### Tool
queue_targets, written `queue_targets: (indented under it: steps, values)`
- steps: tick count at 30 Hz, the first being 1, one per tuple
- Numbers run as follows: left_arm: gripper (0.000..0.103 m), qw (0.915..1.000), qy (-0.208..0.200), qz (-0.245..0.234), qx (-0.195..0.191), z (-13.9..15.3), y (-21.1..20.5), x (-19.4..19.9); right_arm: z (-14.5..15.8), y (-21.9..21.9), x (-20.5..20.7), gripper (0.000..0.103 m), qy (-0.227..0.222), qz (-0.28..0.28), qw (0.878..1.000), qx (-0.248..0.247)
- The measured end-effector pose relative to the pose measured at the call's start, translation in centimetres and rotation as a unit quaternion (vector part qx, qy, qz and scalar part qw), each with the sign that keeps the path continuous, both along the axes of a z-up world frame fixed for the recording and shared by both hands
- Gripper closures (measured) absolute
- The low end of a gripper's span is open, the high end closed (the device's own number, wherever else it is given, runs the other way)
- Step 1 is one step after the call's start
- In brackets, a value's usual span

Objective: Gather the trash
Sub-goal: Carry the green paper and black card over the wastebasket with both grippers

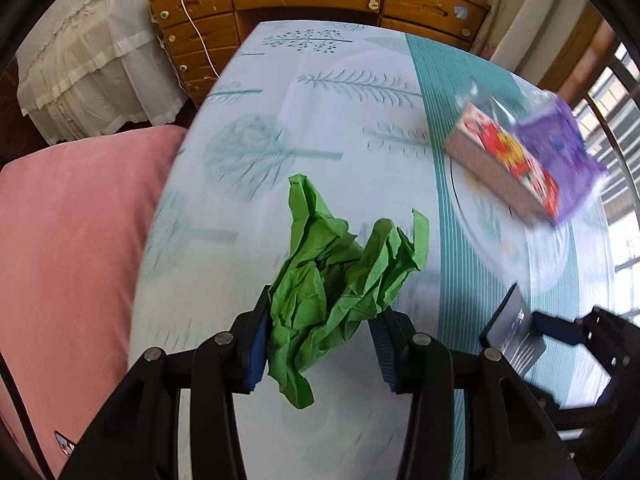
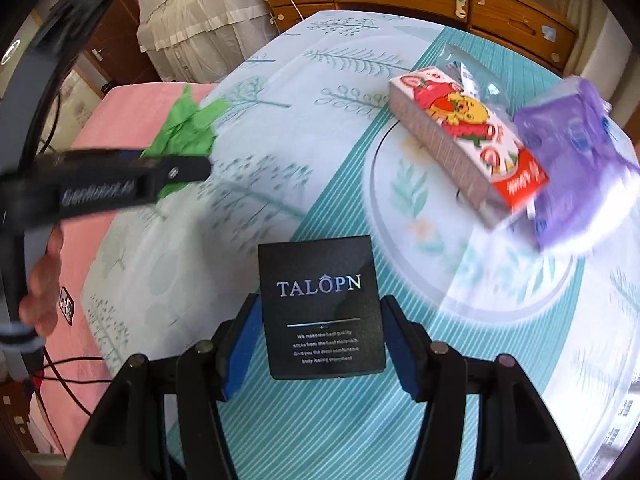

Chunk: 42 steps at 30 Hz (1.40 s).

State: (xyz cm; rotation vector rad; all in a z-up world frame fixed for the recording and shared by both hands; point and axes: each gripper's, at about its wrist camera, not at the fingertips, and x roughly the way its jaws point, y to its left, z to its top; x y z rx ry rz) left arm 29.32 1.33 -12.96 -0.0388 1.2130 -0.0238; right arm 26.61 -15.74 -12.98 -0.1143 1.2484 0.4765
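Left wrist view: left gripper (image 1: 320,344) clenched on loose green paper (image 1: 340,276), apt to slip; right gripper (image 2: 316,344) clamping black card (image 2: 322,308) at 6 o'clock.

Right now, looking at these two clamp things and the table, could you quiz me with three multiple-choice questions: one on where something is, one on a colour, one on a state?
1. Where does the cartoon tissue box lie?
A. on the glass plate
B. on the pink cushion
C. in a drawer

2. What colour is the crumpled paper in the left gripper?
A. yellow
B. green
C. white

3. What is the state of the right gripper?
A. wide open and empty
B. out of view
C. shut on the black card

Answers:
1 A: the box rests on the plate, beside a purple packet.
2 B: the paper is bright green.
3 C: both blue pads press on the card's side edges.
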Motion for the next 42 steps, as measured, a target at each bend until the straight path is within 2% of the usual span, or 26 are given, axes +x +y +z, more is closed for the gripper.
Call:
queue_targets:
  steps: [4, 11, 16, 23, 28, 31, 36, 42]
  values:
    - [0.06, 0.9996, -0.017, -0.024, -0.003, 1.1, 1.2, -5.9, 0.9, 1.1, -4.2, 0.043, -0.005, -0.026, 1.0, -0.006]
    - [0.06, 0.996, -0.041, -0.075, -0.028, 2.8, 4.2, -16.4, 1.9, 4.4, -14.9, 0.043, -0.014, -0.078, 0.997, -0.012]
    - [0.06, 0.9939, -0.039, -0.097, -0.036, 2.9, 6.2, -22.8, 1.8, 6.8, -21.6, 0.043, -0.01, -0.113, 0.994, -0.008]
    - [0.06, 0.992, -0.016, -0.116, -0.047, 1.6, 6.8, -29.1, 0.7, 9.2, -27.5, 0.043, 0.023, -0.092, 0.995, -0.04]
    - [0.06, 0.9934, 0.017, -0.102, -0.05, -1.7, 6.6, -31.3, -1.8, 9.0, -29.6, 0.043, 0.054, -0.095, 0.993, -0.048]
    - [0.06, 0.9938, 0.035, -0.093, -0.049, -4.3, 6.2, -31.8, -4.6, 8.6, -30.3, 0.043, 0.078, -0.107, 0.99, -0.043]
    - [0.06, 0.9936, 0.063, -0.079, -0.05, -9.6, 5.3, -32.0, -10.5, 7.7, -30.5, 0.043, 0.105, -0.129, 0.986, -0.033]
    - [0.06, 0.9929, 0.088, -0.071, -0.035, -17.9, 3.8, -31.9, -17.6, 6.5, -30.9, 0.043, 0.11, -0.144, 0.983, -0.043]
